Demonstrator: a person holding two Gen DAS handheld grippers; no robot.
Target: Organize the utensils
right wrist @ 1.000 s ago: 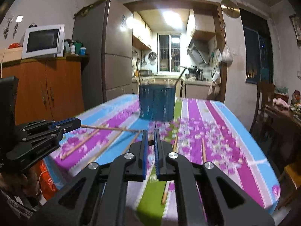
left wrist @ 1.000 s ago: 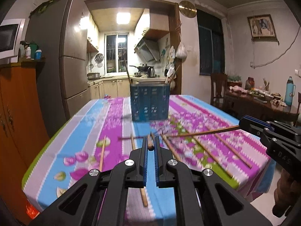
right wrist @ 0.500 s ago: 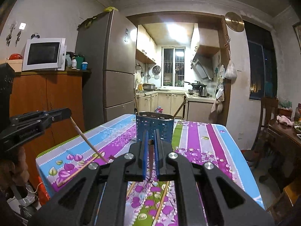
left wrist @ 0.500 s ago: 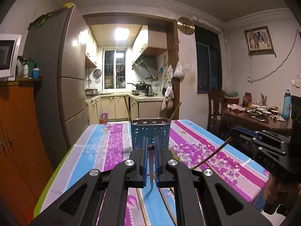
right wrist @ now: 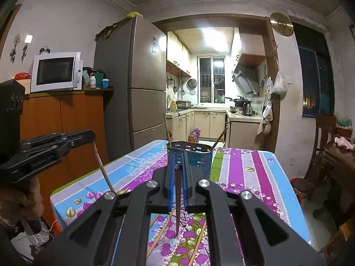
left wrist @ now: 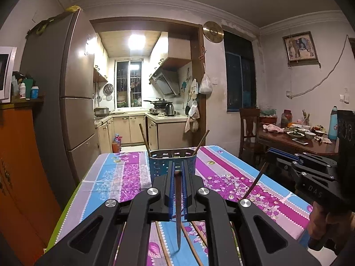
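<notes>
Each chopstick (left wrist: pixel 178 210) looks light, stiff and slippery. The left gripper (left wrist: pixel 177 177) and right gripper (right wrist: pixel 177 173) pinch one each near its top end, tips dangling; likely to pivot.

Grey fridge (left wrist: pixel 73 102), white microwave (right wrist: pixel 55 72), gold wall clock (left wrist: pixel 213 31), framed picture (left wrist: pixel 299 47)

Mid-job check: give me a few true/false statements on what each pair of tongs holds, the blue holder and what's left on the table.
1. The left tongs grip a chopstick. True.
2. The right tongs are empty. False: they grip a chopstick hanging down.
3. The blue utensil holder is empty. False: two chopsticks lean in it.
4. Loose chopsticks lie on the tablecloth. True.
</notes>
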